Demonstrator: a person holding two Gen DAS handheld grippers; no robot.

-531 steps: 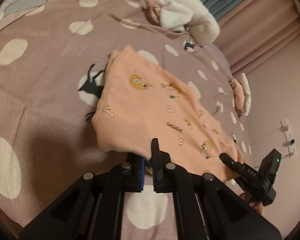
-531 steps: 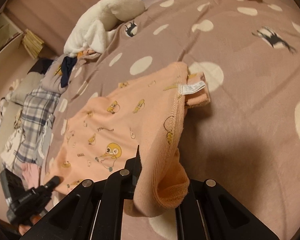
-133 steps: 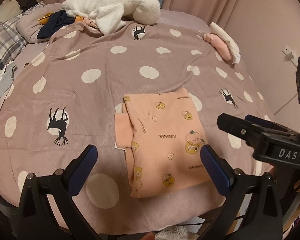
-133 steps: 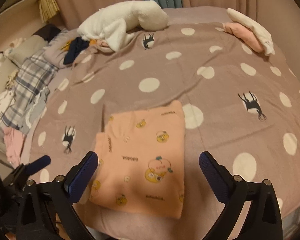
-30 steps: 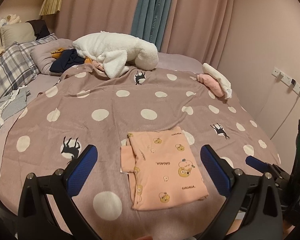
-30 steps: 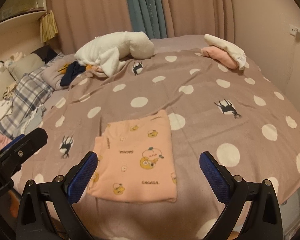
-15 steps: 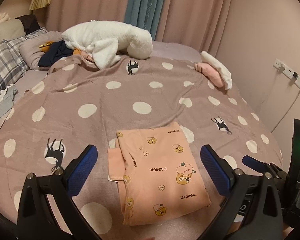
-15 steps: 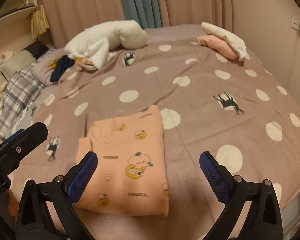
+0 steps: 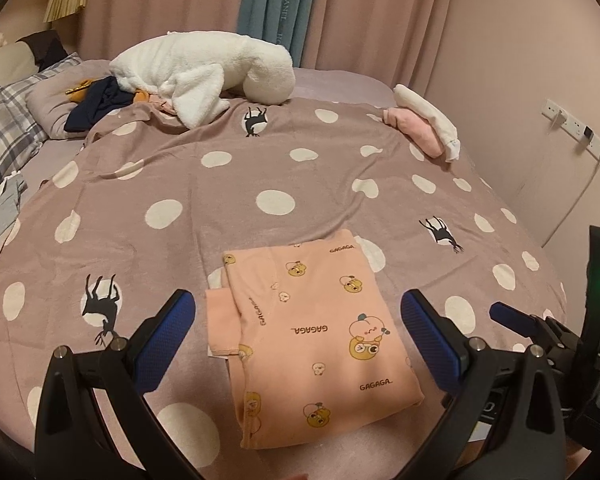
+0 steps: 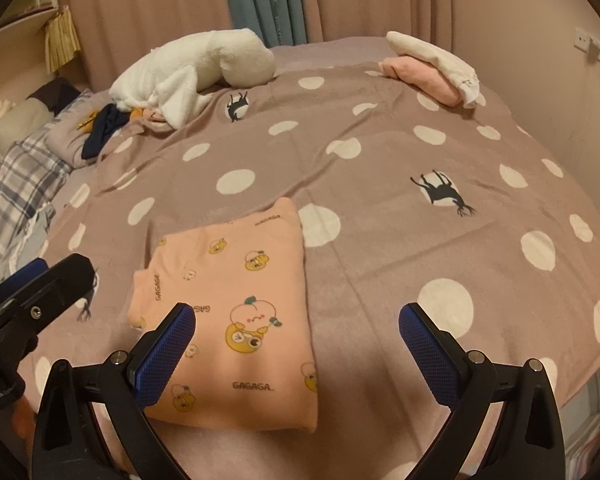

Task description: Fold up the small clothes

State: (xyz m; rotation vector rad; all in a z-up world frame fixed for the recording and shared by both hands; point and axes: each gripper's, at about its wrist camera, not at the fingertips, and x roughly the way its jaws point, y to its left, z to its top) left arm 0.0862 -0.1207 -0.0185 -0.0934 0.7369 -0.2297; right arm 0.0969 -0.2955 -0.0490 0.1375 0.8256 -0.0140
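Shirt (image 9: 312,336), peach with little cartoon prints and the word GAGAGA, lies folded into a neat rectangle on the bed, just ahead of and below my two tools. A small flap of the same cloth (image 9: 220,320) sticks out from under its left edge. In my right view the shirt (image 10: 236,300) sits ahead and to the left, partly behind my left blue pad.

My left hand-held gripper (image 9: 298,336) hangs above the near end of the shirt with its jaws spread wide, holding nothing; the blue pads (image 9: 162,340) stand either side of the fabric without touching it. My right hand-held gripper (image 10: 296,354) is likewise spread wide and empty, its gap over the shirt's right edge and the bare blanket beside it. Each tool shows at the edge of the other's view: the right one (image 9: 540,332) low on my left camera's right side, the left one (image 10: 32,292) low on my right camera's left side.

The blanket (image 9: 220,200) under the shirt is mauve with white dots and black deer figures. Far ahead lie a white fleece heap (image 9: 204,72) and, off to the right, a pink and white folded stack (image 9: 424,128). Beyond hang curtains (image 9: 268,8).
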